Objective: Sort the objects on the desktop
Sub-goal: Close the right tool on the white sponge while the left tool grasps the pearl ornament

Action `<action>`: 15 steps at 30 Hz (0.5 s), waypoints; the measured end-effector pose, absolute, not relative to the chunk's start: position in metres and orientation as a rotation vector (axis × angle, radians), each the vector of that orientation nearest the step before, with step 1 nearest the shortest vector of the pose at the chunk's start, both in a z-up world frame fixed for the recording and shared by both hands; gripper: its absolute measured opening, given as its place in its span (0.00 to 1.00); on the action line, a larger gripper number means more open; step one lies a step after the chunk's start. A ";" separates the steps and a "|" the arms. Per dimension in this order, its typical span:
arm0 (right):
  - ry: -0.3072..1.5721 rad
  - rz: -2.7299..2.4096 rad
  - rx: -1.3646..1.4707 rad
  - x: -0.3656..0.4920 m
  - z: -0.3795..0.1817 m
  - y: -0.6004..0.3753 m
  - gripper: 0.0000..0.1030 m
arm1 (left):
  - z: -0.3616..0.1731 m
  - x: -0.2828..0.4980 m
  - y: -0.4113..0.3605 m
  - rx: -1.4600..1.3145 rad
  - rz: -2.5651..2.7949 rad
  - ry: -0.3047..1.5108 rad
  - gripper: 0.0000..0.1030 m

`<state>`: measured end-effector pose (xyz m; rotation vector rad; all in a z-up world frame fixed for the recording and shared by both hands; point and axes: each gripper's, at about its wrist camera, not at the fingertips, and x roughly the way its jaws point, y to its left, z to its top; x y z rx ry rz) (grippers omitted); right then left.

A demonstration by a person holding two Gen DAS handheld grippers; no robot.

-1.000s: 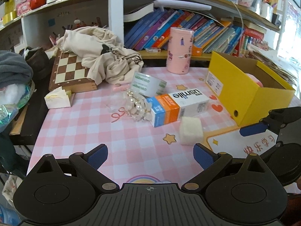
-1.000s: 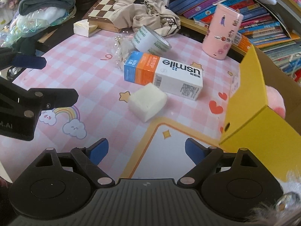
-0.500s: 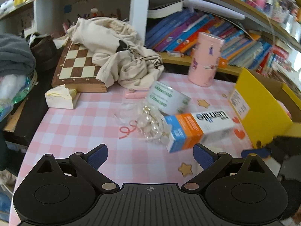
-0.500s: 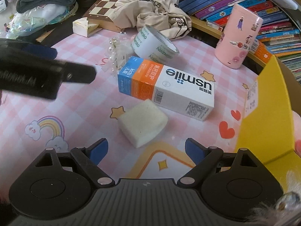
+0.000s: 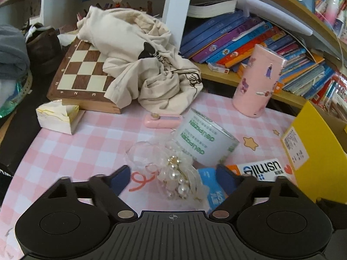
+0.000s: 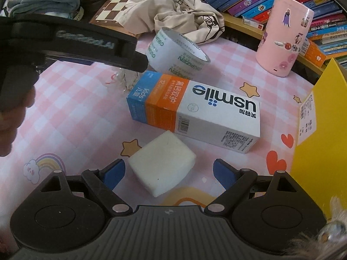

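Observation:
A pearl-and-tulle hair ornament (image 5: 177,177) lies on the pink checked mat between the blue pads of my left gripper (image 5: 173,179). The jaws are closing and the pads stand clear of it. My right gripper (image 6: 169,173) is open around a white sponge block (image 6: 161,162), with neither pad pressing on it. Just beyond the sponge lies a white, orange and blue toothpaste box (image 6: 195,108), with a roll of tape (image 6: 177,49) behind it. In the right wrist view the left gripper's black finger (image 6: 121,49) crosses above the ornament and hides most of it.
An open yellow box (image 5: 314,151) stands at the right edge. At the back are a pink cylinder (image 5: 258,82), a small pink device (image 5: 162,120), a chessboard (image 5: 84,73) under a cream cloth bag (image 5: 141,65), a small white paper box (image 5: 56,117) and a bookshelf.
My left gripper has moved forward and left over the ornament, and its jaws have narrowed. The right gripper has come down on the sponge, which now sits between its fingers.

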<state>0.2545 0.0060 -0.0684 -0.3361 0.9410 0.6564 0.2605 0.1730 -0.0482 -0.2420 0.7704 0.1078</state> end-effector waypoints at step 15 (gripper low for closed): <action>0.941 0.691 -0.323 0.250 -0.068 0.006 0.53 | -0.066 0.253 0.204 -0.387 0.072 0.845 0.25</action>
